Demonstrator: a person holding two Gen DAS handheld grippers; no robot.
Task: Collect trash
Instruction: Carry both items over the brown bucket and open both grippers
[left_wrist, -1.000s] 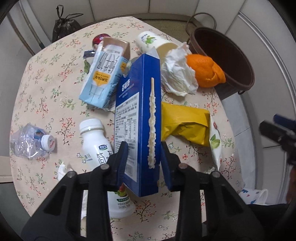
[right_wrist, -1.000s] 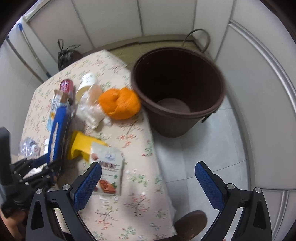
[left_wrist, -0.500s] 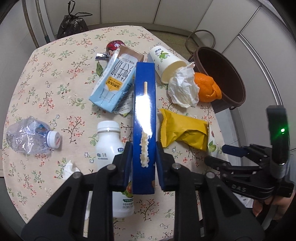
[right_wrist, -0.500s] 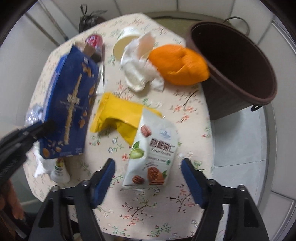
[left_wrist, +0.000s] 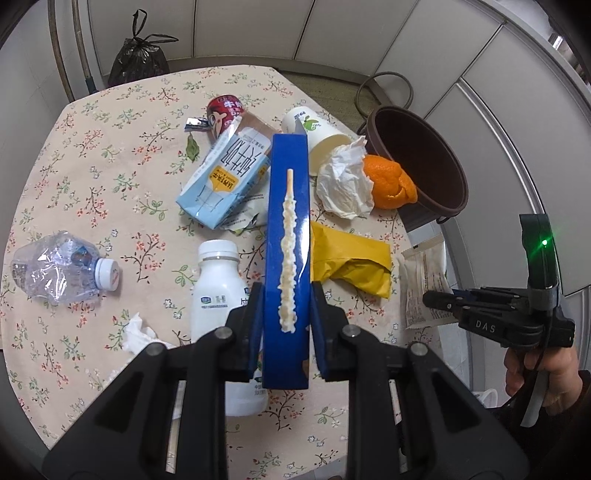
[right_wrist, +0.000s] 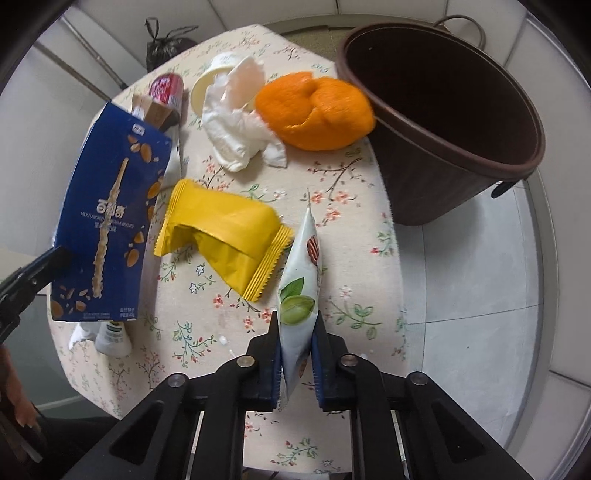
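A round table (right_wrist: 343, 229) under a floral cloth is backed by pale panelled walls. The left gripper (left_wrist: 286, 310) is clamped on a flat blue carton (left_wrist: 289, 221); the right gripper (right_wrist: 295, 354), just closed, pinches a glossy white nut pouch (right_wrist: 301, 295). Beyond it a crinkled yellow wrapper (right_wrist: 221, 229) lies near the brown plastic bin (right_wrist: 454, 122).

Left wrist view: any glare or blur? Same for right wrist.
Left wrist view: glare streak down the glossy blue biscuit box; otherwise sharp; strong fisheye bends the wall panels. Right wrist view: mostly sharp, slight softness on the orange peel; the brown plastic bin interior is dark; black vignette at corners in both.
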